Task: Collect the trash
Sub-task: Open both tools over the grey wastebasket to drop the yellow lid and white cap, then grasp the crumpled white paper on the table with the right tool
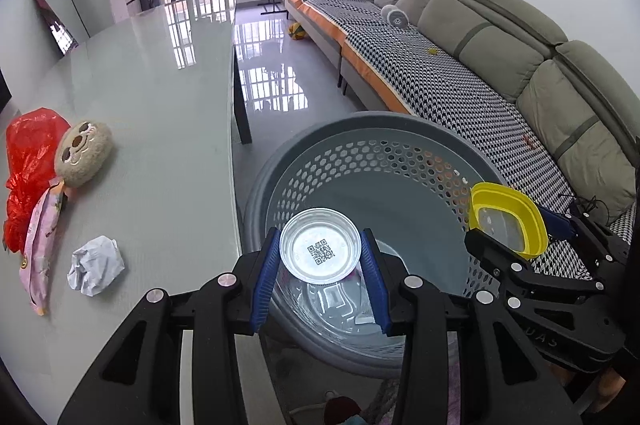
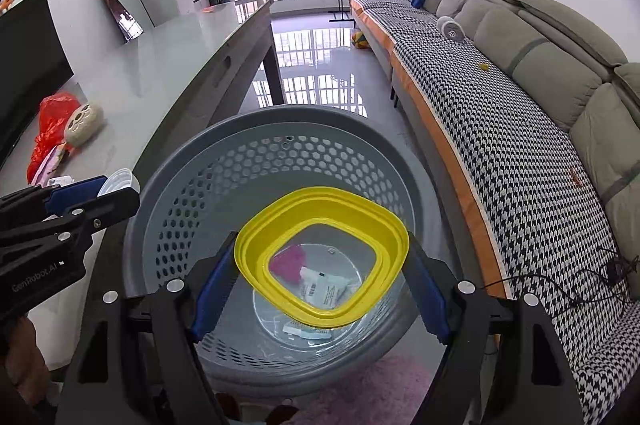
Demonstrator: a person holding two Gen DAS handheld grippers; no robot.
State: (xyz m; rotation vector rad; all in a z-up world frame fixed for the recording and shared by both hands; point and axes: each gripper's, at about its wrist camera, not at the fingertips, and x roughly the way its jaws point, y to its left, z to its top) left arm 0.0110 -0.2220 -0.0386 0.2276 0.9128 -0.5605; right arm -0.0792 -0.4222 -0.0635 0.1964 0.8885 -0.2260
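My left gripper (image 1: 321, 257) is shut on a clear plastic cup (image 1: 320, 245) with a QR code on its base, held over the grey perforated basket (image 1: 360, 153). My right gripper (image 2: 322, 279) is shut on a yellow-rimmed clear lid (image 2: 320, 225), which also hangs over the basket (image 2: 224, 161). In the left wrist view the right gripper (image 1: 516, 237) and its yellow lid (image 1: 508, 221) show at the basket's right rim. Paper scraps and a pink piece (image 2: 290, 261) lie at the basket's bottom. On the table lie a crumpled white paper (image 1: 96, 265), a pink wrapper (image 1: 42, 253) and a red plastic bag (image 1: 30, 169).
A round plush face (image 1: 82, 153) sits on the long grey table (image 1: 160, 85) beside the red bag. A sofa (image 1: 460, 65) with a houndstooth cover runs along the right. A glossy tiled aisle (image 1: 272, 65) lies between table and sofa. A pink rug (image 2: 380, 385) lies under the basket.
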